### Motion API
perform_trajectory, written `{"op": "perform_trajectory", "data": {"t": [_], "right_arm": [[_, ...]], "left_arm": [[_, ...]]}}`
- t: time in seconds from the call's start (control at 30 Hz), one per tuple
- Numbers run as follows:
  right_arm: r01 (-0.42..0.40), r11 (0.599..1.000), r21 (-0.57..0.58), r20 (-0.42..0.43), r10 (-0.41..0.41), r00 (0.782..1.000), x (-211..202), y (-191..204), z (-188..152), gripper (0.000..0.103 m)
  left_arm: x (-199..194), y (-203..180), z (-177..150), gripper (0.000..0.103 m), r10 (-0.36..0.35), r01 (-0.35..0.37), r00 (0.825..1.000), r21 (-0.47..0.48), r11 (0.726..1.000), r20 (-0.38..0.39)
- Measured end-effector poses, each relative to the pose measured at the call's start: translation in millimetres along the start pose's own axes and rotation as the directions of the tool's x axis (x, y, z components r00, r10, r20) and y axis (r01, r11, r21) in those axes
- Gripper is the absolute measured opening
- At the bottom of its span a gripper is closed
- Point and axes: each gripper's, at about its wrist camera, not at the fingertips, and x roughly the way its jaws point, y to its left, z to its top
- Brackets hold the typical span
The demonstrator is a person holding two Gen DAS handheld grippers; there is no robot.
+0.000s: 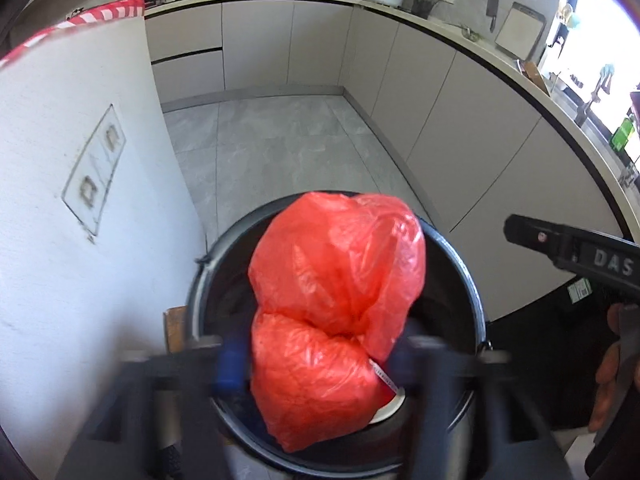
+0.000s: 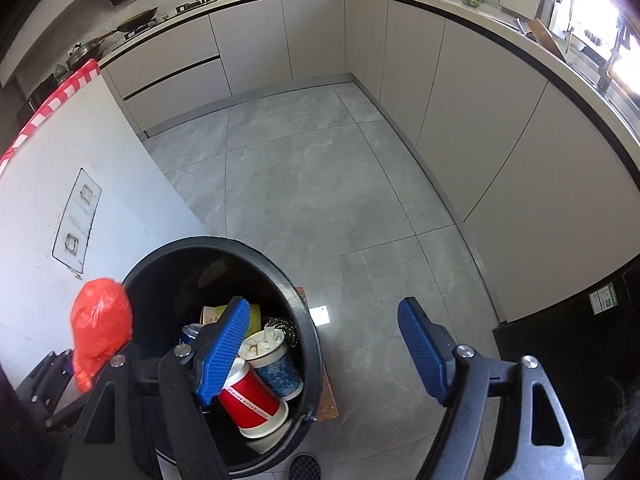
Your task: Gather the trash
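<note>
A crumpled red plastic bag (image 1: 340, 264) hangs over the mouth of a round black bin (image 1: 200, 280). My left gripper (image 1: 316, 364) is blurred and open; its blue pads (image 1: 230, 368) stand on either side of the bag's lower part without pressing on it. From the right wrist view the bag (image 2: 100, 324) sits at the bin's left rim (image 2: 296, 292). Inside the bin lie a red paper cup (image 2: 252, 400), a blue-and-white cup (image 2: 276, 364) and a metal scourer (image 2: 280, 326). My right gripper (image 2: 324, 350) is open and holds nothing; its left pad (image 2: 224, 348) is over the bin.
A white panel (image 2: 120, 200) with a red-and-white striped cloth (image 2: 60, 92) on top stands close on the left. The bin rests on a low wooden stand (image 2: 328, 392). Grey tiled floor (image 2: 320, 180) stretches ahead to the kitchen cabinets. A black appliance (image 2: 580, 340) is at the right.
</note>
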Motion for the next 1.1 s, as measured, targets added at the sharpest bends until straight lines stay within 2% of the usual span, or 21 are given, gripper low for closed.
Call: {"op": "perform_trajectory", "data": {"t": [0.03,0.07,0.23,0.43,0.77,0.97,1.1], "right_arm": [[0.0,1.0,-0.002,-0.005,0.0,1.0,2,-2,0,0.079],[0.003,1.0,-0.002,-0.011,-0.003,1.0,3,-3,0,0.08],[0.022,1.0,0.015,-0.042,-0.021,0.999,12,-11,-3,0.102],[0.018,1.0,0.018,-0.056,-0.017,0.998,16,-14,-6,0.103],[0.017,1.0,-0.005,-0.047,-0.018,0.999,6,-11,-11,0.103],[0.019,1.0,-0.024,-0.013,-0.02,1.0,-39,-9,-26,0.103],[0.013,0.999,-0.033,0.018,-0.013,1.0,-84,-6,-39,0.103]], "left_arm": [[-1,0,0,0.102,0.035,-0.034,0.999,-0.009,0.999,0.015],[-5,0,0,0.102,0.05,-0.05,0.998,-0.015,0.999,0.043],[-10,2,4,0.102,0.079,-0.08,0.996,0.005,0.997,0.049],[-7,10,5,0.103,0.091,-0.091,0.996,0.002,0.996,0.025],[-23,20,6,0.103,0.096,-0.097,0.995,0.018,0.995,0.034],[-70,17,0,0.103,0.07,-0.071,0.997,0.026,0.997,0.045],[-120,15,-10,0.103,0.073,-0.075,0.996,0.029,0.997,0.054]]}}
